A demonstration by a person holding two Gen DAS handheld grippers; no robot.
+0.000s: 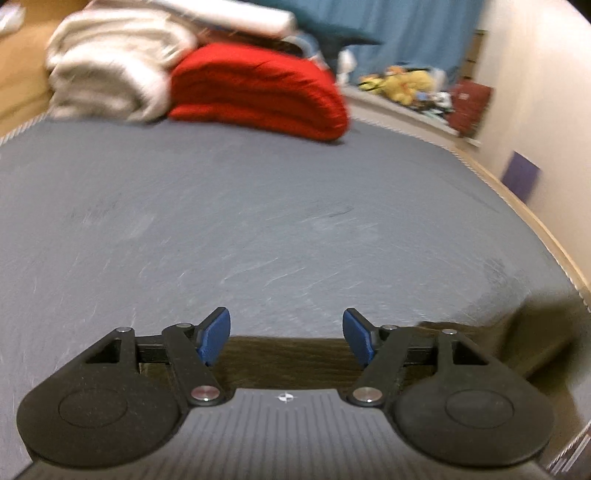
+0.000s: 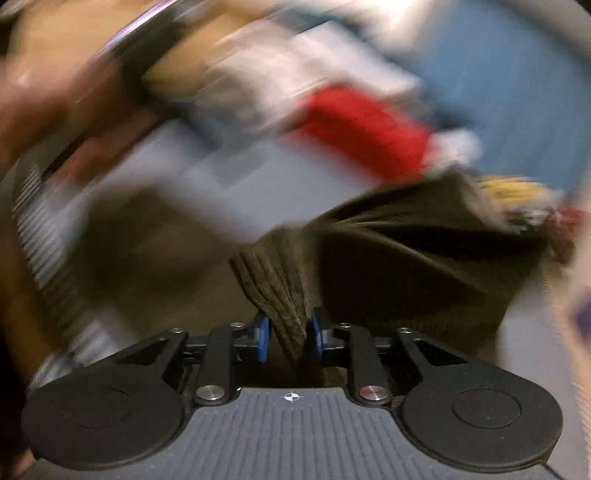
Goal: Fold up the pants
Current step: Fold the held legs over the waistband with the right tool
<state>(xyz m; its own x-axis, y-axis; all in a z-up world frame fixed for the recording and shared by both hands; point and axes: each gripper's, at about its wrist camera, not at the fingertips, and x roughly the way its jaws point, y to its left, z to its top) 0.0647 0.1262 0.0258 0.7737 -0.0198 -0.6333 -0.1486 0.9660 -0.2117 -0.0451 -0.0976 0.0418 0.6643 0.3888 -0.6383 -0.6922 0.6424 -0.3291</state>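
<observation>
The pants (image 2: 399, 254) are dark olive-brown corduroy. In the right wrist view my right gripper (image 2: 290, 332) is shut on a bunched edge of them, and the rest of the cloth hangs and spreads to the right; the view is heavily blurred. In the left wrist view my left gripper (image 1: 286, 334) is open and empty, its blue fingertips (image 1: 216, 332) wide apart, low over the near edge of the grey bed (image 1: 258, 221). A strip of the pants (image 1: 291, 360) lies just under the fingers and runs to the right edge of that view.
At the far side of the bed lie a folded red blanket (image 1: 258, 92) and a pile of white bedding (image 1: 107, 70). A blue curtain (image 1: 406, 33) and a shelf with a yellow toy (image 1: 402, 83) stand behind. A wall (image 1: 535, 110) runs along the right.
</observation>
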